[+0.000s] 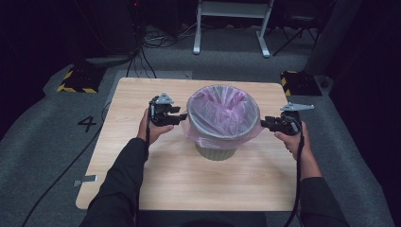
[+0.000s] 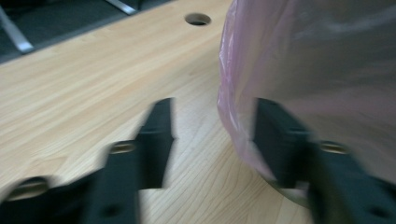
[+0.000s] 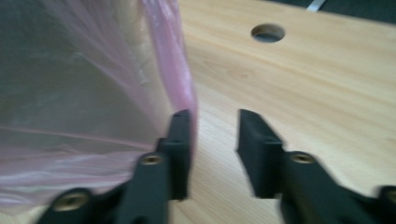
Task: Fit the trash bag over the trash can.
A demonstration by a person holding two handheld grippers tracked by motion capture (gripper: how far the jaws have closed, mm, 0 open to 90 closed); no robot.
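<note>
Grey carpet and dark surroundings frame a light wooden table (image 1: 142,175), where a small bin (image 1: 216,152) lined with a pink plastic bag (image 1: 222,111) stands near the middle. A person's left hand (image 1: 152,128) holds the left tool (image 1: 181,116) just beside the bag's left flank, jaws apart; in the left gripper view one jaw lies against the pink film (image 2: 280,70) while the gap shows bare wood. The right hand (image 1: 294,141) holds the right tool (image 1: 263,123) at the bag's right edge, jaws likewise apart, the film's hem (image 3: 173,60) brushing one jaw in the right gripper view, nothing clamped. A round hole (image 3: 267,32) pierces the tabletop beyond.
</note>
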